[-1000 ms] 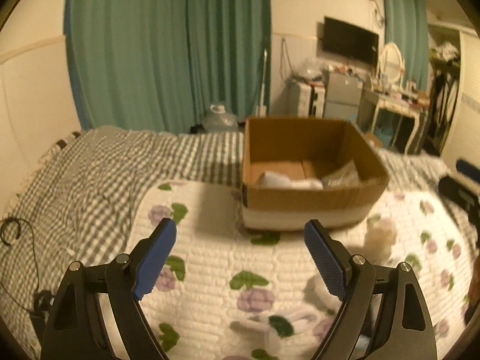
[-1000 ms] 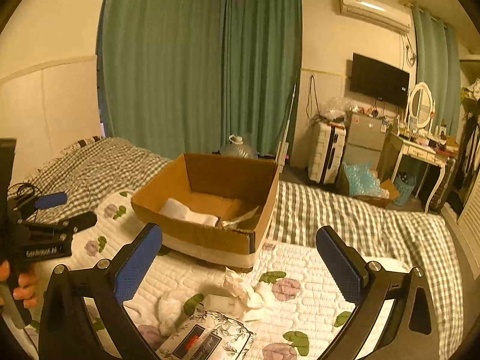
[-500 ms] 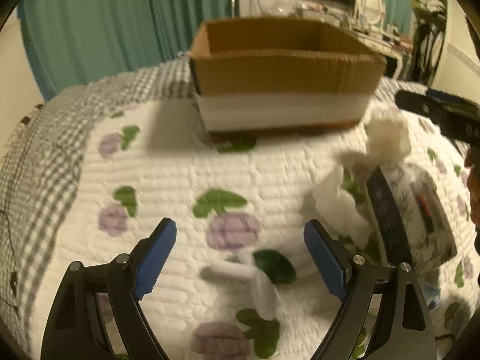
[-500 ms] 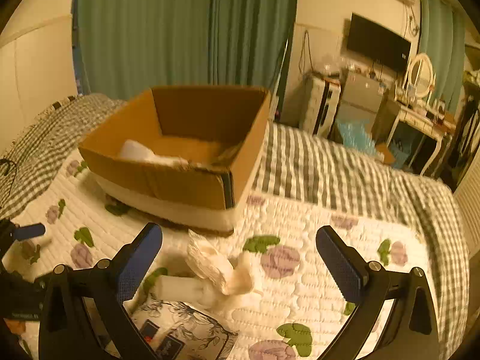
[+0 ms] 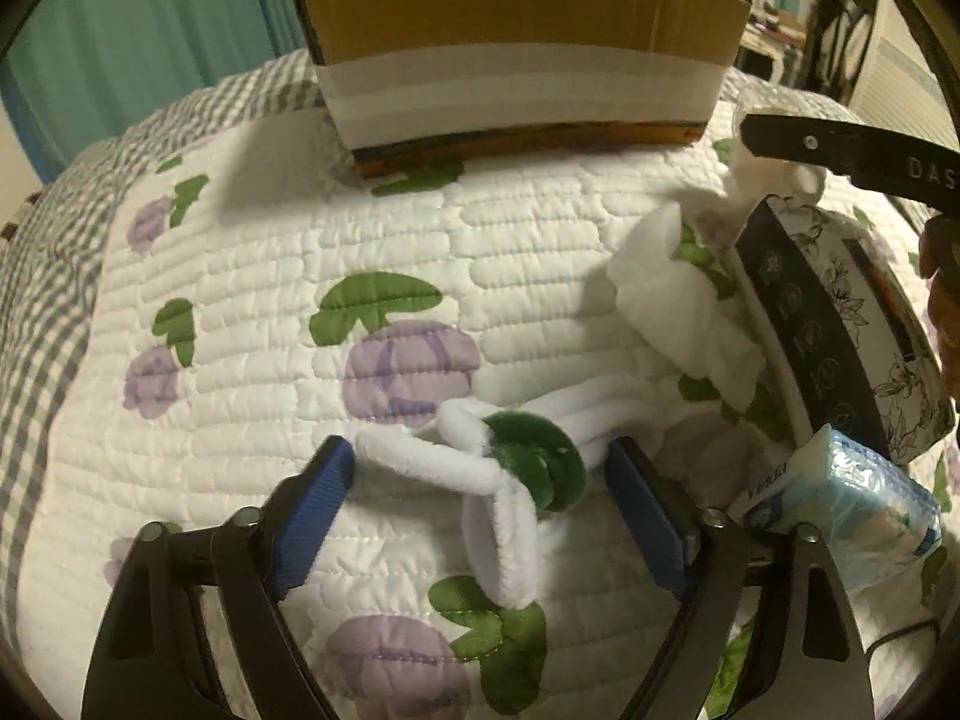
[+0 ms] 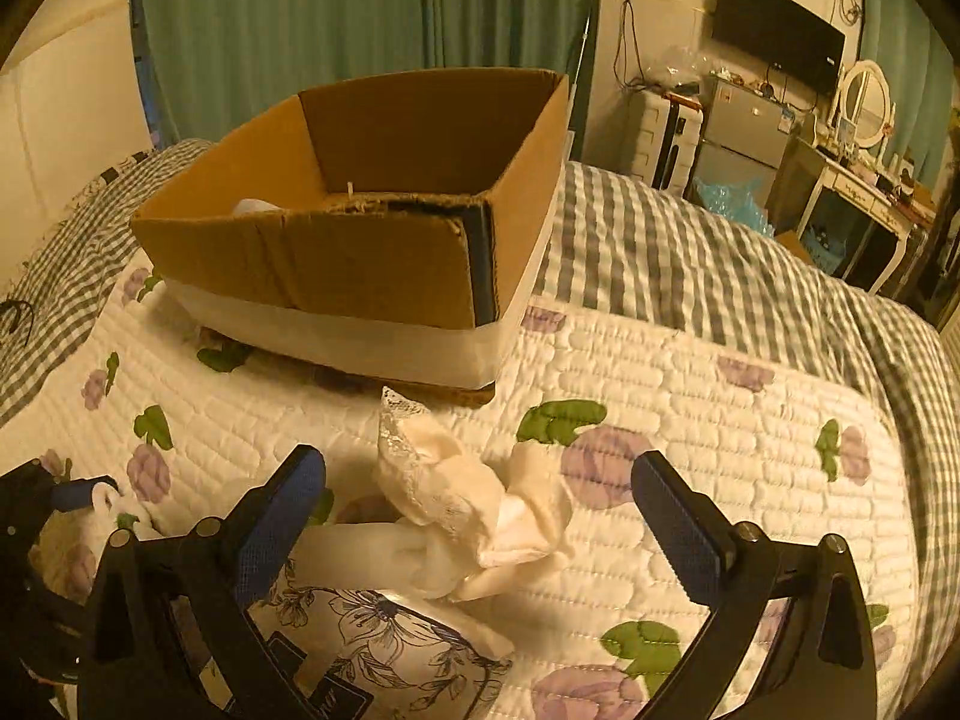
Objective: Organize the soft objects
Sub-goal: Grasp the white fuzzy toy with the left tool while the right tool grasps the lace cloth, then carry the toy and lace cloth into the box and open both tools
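My left gripper is open, low over the quilt, its blue pads on either side of a white fuzzy item with a green round patch. A white soft cloth lies to its right. My right gripper is open and straddles a crumpled cream lace cloth. The cardboard box stands behind it, with something white inside. The box also shows in the left wrist view.
A floral-printed pack lies under the right gripper and also shows in the left wrist view, with a blue tissue pack beside it. The flowered quilt lies on a checked bedspread. Furniture stands at the far right.
Both grippers have dropped toward the quilt. The left one has closed in around the white and green item, the right one over the cream lace cloth. Both stay open.
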